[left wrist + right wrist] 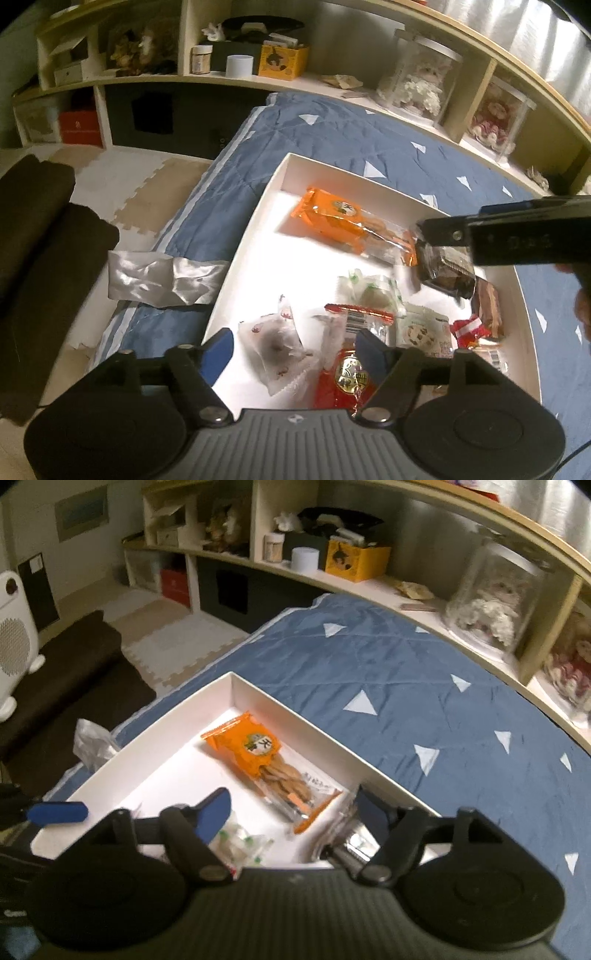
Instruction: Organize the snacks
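Snacks in crinkly wrappers lie inside a shallow white cardboard tray that sits on a blue quilt with white triangles, so the loose packets stay corralled while they get sorted. Off the tray's left side, a crumpled silver foil wrapper lies on the quilt's edge, outside the tray, perhaps discarded packaging.

Low over the near end of the tray hangs the left gripper, its blue-tipped jaws spread wide and empty. Between them sit a clear packet with small red prints and a red packet with a gold seal, so I judge one of these is the next pick.

Further in, a long orange packet of brown crackers rests alone in the far half of the tray, where there is the most bare floor.

At the right, the right gripper reaches in from the side, closed on a dark clear-wrapped brownie-like snack and holding it just above the heap by the tray's right wall. In its own view a crinkled clear wrapper shows against the right jaw, though how firmly it grips I cannot tell. It looks bound for the open floor beside the orange packet.
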Demonstrator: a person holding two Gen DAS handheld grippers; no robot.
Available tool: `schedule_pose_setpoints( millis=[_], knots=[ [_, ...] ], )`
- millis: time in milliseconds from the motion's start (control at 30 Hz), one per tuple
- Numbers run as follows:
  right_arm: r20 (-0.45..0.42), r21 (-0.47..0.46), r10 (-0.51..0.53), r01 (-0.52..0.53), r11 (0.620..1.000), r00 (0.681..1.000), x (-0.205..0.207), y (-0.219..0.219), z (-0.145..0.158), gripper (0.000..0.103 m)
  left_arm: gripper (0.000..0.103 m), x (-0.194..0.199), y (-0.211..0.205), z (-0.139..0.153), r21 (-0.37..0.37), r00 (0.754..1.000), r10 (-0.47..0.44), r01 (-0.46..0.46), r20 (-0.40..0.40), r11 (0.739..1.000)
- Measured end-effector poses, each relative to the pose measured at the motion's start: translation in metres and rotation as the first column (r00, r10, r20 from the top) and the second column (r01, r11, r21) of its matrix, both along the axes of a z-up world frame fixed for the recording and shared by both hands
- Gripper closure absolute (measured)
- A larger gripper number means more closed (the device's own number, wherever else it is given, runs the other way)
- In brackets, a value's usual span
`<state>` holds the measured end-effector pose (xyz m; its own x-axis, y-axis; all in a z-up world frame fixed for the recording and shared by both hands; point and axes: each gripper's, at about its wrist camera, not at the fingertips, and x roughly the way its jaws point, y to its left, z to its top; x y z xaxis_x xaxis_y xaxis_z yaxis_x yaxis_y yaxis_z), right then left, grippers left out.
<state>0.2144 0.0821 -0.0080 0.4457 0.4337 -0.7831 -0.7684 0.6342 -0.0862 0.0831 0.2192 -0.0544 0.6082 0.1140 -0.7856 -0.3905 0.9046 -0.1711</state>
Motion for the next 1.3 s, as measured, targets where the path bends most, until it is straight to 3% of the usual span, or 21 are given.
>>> schedule_pose_setpoints(
  millis=[367,533,833,933,1300],
  knots=[
    [0.019,0.101,-0.18,0.177,0.979,0.983,-0.008,-0.06,0.015,0.002,0.0,0.0,-0.004,0.015,0.015,1.0,-0.016,0.015,0.014,1.0],
    [0.0,0.158,-0.262,0.259,0.953,0.965,-0.014,-0.087,0.025,0.001,0.0,-0.004,-0.009,0.036,0.019,0.997,-0.035,0.034,0.067,0.999],
    [0.009,0.28,-0.367,0.35,0.894,0.93,-0.047,-0.132,0.058,0.001,0.0,-0.028,-0.039,0.101,0.131,0.979,-0.102,0.079,0.176,0.988],
    [0.009,0.322,-0.392,0.369,0.872,0.92,-0.063,-0.145,0.068,0.001,0.0,-0.039,-0.05,0.121,0.195,0.973,-0.116,0.077,0.198,0.978],
    [0.074,0.419,-0.45,0.382,0.824,0.89,-0.119,-0.181,0.091,0.001,0.0,-0.085,-0.073,0.172,0.294,0.956,-0.126,0.045,0.263,0.955]
  ],
)
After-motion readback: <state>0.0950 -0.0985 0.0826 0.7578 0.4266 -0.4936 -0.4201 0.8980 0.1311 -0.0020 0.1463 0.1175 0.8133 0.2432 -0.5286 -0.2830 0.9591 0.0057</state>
